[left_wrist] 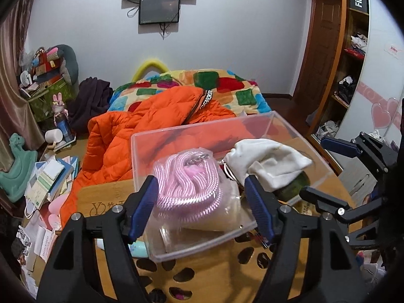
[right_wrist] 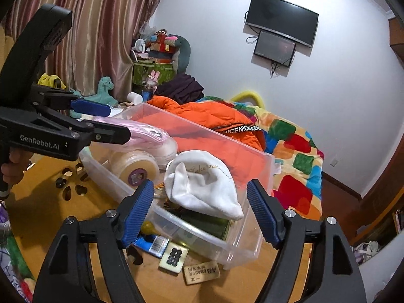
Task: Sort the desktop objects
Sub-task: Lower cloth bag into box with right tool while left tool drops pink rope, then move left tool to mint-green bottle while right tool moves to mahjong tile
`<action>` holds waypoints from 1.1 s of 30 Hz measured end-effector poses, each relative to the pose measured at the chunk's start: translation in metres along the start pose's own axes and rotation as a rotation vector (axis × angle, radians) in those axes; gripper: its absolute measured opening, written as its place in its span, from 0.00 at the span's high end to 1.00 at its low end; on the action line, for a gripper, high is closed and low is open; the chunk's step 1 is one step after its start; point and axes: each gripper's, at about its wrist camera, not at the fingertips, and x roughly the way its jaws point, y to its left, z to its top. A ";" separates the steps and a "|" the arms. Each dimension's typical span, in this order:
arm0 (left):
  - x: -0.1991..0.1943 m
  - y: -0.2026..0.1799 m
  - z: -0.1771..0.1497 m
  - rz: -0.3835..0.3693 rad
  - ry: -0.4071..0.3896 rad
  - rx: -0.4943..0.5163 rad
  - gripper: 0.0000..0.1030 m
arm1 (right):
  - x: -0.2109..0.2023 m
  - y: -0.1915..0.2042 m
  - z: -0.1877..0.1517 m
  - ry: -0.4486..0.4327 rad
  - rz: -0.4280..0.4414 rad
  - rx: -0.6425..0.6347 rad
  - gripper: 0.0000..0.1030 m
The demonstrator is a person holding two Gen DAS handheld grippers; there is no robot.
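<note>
A clear plastic bin (left_wrist: 161, 250) (right_wrist: 242, 247) stands on the wooden desk. In it lie a bagged pink coiled cable (left_wrist: 186, 176) (right_wrist: 149, 132), a white cloth pouch (left_wrist: 267, 164) (right_wrist: 202, 184), tape rolls (right_wrist: 137, 166) and a green box (right_wrist: 209, 224). My left gripper (left_wrist: 200, 207) (right_wrist: 98, 118) is open over the bin with the pink cable between its fingers, not pinched. My right gripper (right_wrist: 200, 214) (left_wrist: 325, 166) is open just in front of the white pouch, empty.
On the desk (right_wrist: 38, 214) by the bin lie a mahjong tile (right_wrist: 173, 255), an eraser (right_wrist: 201, 272) and a blue pack (right_wrist: 152, 243). The desk has oval cutouts (left_wrist: 181, 275). Behind are a bed with an orange jacket (left_wrist: 141, 123), and books and toys at left (left_wrist: 48, 176).
</note>
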 end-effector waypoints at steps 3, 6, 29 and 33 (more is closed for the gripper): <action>-0.011 -0.002 -0.002 0.012 -0.015 0.010 0.27 | -0.009 0.002 -0.002 -0.012 -0.007 -0.004 0.23; -0.018 -0.001 -0.005 0.013 -0.017 0.009 0.26 | -0.017 0.004 -0.004 -0.020 -0.011 -0.006 0.23; -0.008 0.077 -0.083 0.125 0.141 -0.090 0.18 | -0.020 0.006 -0.049 0.062 0.031 0.113 0.21; 0.004 0.080 -0.087 0.120 0.158 -0.073 0.18 | -0.013 0.009 -0.062 0.107 0.039 0.127 0.21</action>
